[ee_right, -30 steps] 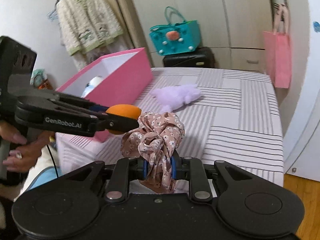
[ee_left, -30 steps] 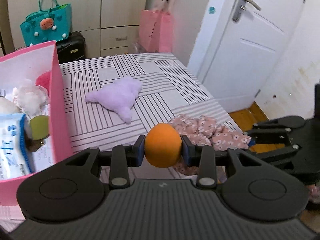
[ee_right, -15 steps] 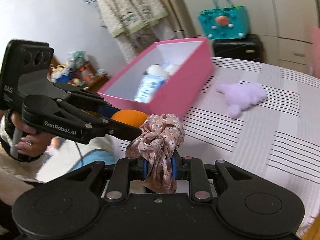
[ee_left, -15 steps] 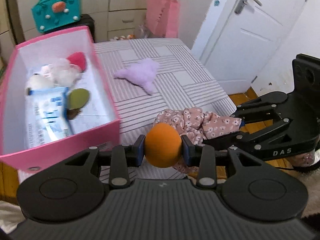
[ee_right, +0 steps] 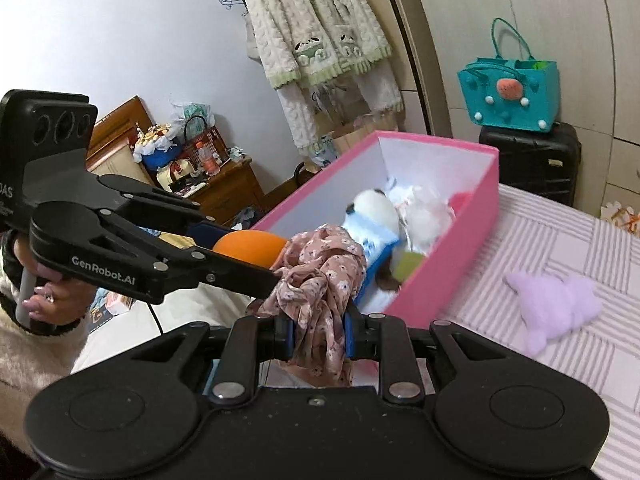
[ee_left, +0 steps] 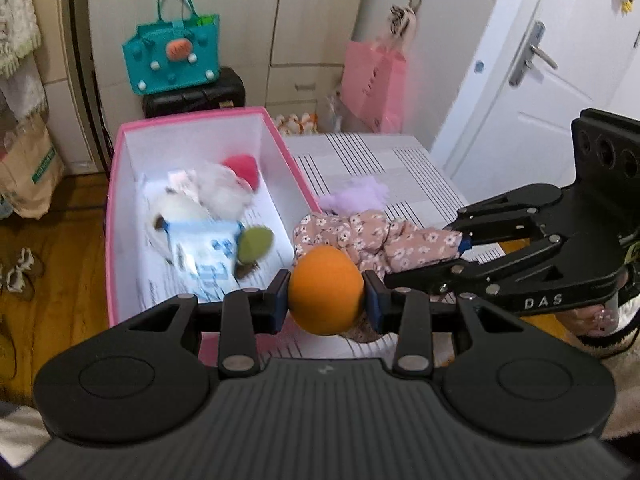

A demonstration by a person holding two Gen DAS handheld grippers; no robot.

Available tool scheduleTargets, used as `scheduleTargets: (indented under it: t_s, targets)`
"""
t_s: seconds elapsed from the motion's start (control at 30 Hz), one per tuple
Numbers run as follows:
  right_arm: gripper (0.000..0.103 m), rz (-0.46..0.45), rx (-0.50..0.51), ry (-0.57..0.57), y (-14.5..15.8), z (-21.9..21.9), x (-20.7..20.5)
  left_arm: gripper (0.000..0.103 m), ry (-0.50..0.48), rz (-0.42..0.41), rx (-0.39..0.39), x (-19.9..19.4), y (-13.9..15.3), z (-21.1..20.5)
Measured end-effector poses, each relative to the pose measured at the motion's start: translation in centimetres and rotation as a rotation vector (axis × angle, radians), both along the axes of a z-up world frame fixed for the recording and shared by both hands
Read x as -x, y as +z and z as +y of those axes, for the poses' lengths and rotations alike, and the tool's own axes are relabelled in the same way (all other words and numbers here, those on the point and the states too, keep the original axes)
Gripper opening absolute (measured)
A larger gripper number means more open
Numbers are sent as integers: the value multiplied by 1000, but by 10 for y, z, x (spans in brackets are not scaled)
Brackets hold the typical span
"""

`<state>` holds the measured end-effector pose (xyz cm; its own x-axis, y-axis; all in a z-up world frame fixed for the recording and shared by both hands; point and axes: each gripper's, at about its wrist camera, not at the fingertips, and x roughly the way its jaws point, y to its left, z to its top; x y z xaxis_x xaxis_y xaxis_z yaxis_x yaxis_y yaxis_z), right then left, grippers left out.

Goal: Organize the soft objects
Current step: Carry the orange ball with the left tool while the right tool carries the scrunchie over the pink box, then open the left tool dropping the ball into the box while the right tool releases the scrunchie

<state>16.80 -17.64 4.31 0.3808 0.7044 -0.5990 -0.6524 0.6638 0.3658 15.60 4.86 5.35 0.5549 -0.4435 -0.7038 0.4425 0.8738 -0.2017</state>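
My left gripper (ee_left: 326, 298) is shut on an orange foam ball (ee_left: 325, 289), held above the near end of the pink box (ee_left: 114, 208). From the right, my right gripper (ee_right: 320, 338) is shut on a pink floral scrunchie (ee_right: 320, 280), which hangs just behind the ball (ee_right: 250, 245). The scrunchie (ee_left: 372, 238) shows beside the box's near right corner. Inside the box (ee_right: 448, 248) lie a white plush, a red soft piece (ee_left: 242, 168), a blue-and-white packet (ee_left: 202, 250) and a green pad (ee_left: 254, 242). A purple plush (ee_right: 556, 310) rests on the striped bed (ee_right: 580, 360).
A teal bag (ee_left: 174, 58) sits on a black case (ee_left: 196, 94) by the wardrobe. A pink paper bag (ee_left: 374, 82) hangs near the white door (ee_left: 540, 80). A fluffy robe (ee_right: 320, 36) hangs left of the wardrobe, and a cluttered wooden nightstand (ee_right: 208, 184) stands beyond the box.
Both grippers rose and swung left toward the pink box, keeping the ball and the scrunchie. The box interior now fills the middle of both views; the purple plush has slid off to the right.
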Motion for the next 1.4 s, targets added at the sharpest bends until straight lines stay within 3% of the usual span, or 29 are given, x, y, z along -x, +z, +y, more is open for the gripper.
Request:
scheduleTargets:
  t_s: [0.27,0.57,0.67,0.73,0.8,0.87,1.07,1.17,1.4]
  targets:
    - [28,-163,90,-97,1,34,-39,38,53,-67,10,-53,-15,15]
    - [28,-284,190,-225,-18,68,-105,38,149,-123,-70,-106,-45,19]
    - [29,-232,164,-224,-28,71,-126,39,164,-153,-111,-116,-50,18]
    - [30,-167,156,-174,-37,72,-140,46,177,-171,-144,-121,-54,18]
    - [38,-140,137,-187,-43,68,-147,54,192,-195,-163,-122,-55,19]
    - [58,-132,133,-196,-46,62,-148,59,192,-215,-173,-119,-53,21]
    - [76,-126,27,-168,-34,32,-131,72,181,-268,-210,-100,-40,18]
    - [77,-144,-4,-157,-22,20,-116,75,169,-282,-217,-87,-32,15]
    - [77,-252,85,-146,0,-7,-64,80,123,-269,-158,-51,-12,9]
